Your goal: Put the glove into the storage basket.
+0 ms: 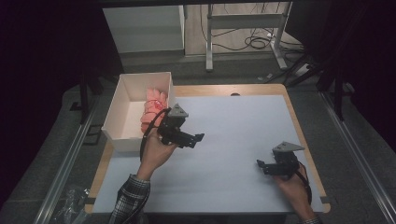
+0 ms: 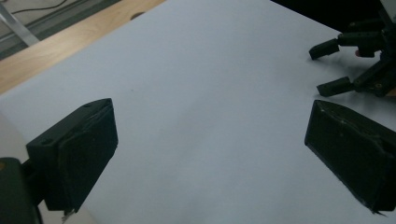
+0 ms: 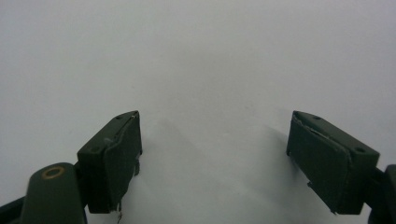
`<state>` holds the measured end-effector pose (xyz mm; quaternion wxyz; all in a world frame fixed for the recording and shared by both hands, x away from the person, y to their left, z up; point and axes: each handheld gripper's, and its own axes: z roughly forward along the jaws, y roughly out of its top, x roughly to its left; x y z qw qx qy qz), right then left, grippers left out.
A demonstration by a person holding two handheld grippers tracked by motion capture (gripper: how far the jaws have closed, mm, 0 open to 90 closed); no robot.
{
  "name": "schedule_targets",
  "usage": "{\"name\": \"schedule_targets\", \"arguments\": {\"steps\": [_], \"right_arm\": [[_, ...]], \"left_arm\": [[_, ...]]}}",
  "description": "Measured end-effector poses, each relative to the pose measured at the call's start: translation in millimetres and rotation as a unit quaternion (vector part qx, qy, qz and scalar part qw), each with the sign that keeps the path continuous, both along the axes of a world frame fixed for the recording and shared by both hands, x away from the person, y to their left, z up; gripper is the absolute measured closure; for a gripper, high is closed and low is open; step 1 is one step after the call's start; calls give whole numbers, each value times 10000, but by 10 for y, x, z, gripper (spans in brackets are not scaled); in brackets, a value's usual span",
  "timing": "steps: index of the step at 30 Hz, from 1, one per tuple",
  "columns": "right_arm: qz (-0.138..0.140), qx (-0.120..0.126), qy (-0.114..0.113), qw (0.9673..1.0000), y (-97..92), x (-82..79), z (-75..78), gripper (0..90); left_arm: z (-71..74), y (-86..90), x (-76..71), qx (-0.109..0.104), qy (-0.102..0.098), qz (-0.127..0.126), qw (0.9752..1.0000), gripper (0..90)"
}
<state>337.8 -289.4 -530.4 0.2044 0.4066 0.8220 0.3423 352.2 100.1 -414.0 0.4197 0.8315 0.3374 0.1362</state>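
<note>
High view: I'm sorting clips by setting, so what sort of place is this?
Probably a lab or workshop: a paper-covered table, dark curtains around it, and loose cables on the floor beyond.

Both grippers are black: the left gripper (image 1: pixel 200 138) and right gripper (image 1: pixel 260 164) each carry a grey three-cornered plate on top. A plaid sleeve (image 1: pixel 130 198) sits behind the left one.

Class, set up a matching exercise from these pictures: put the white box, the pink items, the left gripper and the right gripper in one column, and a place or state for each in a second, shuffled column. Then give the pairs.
1. white box
2. pink items
3. left gripper
4. right gripper

a. open, near the table's right edge
b. inside the box
c. at the table's far left corner
d. open, just beside the box

Pairs: 1-c, 2-b, 3-d, 4-a
</note>
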Motion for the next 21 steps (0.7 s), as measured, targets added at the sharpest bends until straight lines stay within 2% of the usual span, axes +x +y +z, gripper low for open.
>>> {"name": "schedule_targets", "arguments": {"steps": [13,21], "right_arm": [[-2,0,2,10000,0,0,0,183],[-4,3,-1,10000,1,0,-1,183]], "left_arm": [[-412,-179,-125,-26,107,-270,9996,30],[-670,-189,-166,49,212,-268,9994,29]]}}
